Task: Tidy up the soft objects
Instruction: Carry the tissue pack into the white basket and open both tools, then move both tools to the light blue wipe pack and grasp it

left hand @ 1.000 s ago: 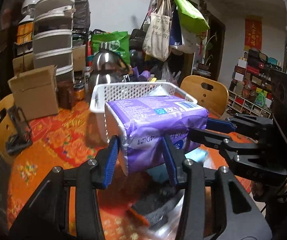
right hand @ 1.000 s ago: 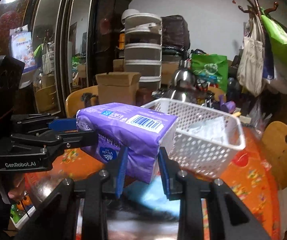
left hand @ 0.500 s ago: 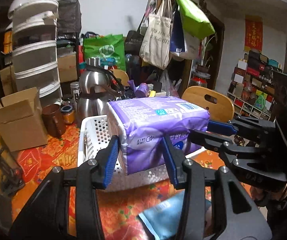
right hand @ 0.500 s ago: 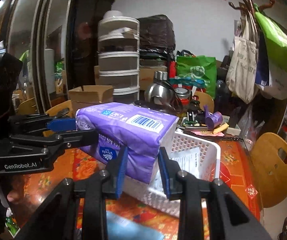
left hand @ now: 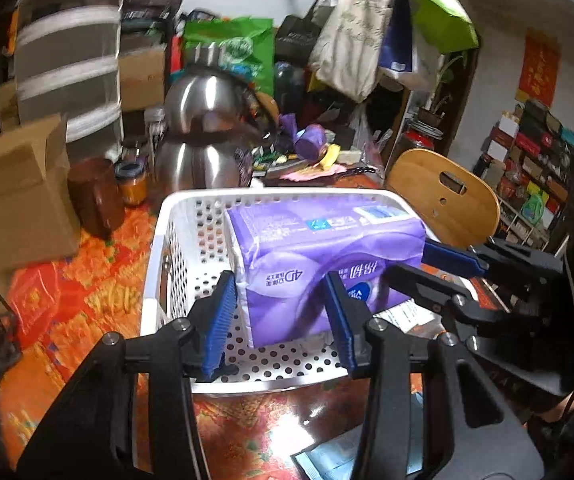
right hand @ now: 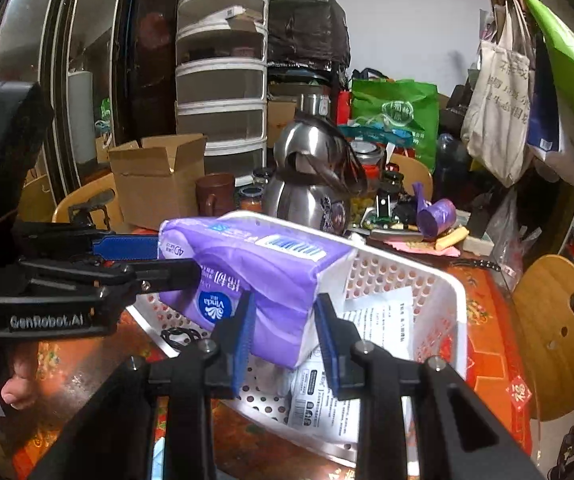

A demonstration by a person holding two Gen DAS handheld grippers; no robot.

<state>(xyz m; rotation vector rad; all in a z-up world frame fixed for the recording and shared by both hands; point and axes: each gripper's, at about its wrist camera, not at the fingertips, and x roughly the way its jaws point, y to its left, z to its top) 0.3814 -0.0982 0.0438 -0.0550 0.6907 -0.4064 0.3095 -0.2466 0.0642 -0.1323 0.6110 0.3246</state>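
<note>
- Left wrist view: the purple tissue pack (left hand: 327, 260) hangs inside the white perforated basket (left hand: 175, 240), above its floor, with its barcode face upward.
- The left gripper (left hand: 283, 312) has just been opening; a thin gap shows between its left blue pad and the pack's end, while the right pad still lies against the wrapper.
- Right wrist view: the right gripper (right hand: 283, 336) stands partly closed, both blue pads pressed into the pack's (right hand: 255, 276) near end, which dents between them.
- The basket (right hand: 443, 312) sits on the orange patterned tablecloth (left hand: 79, 304), with printed paper sheets (right hand: 375, 332) on its floor under the pack.
- A steel kettle (right hand: 311, 184) and a cardboard box (right hand: 155, 180) stand just behind the basket.
</note>
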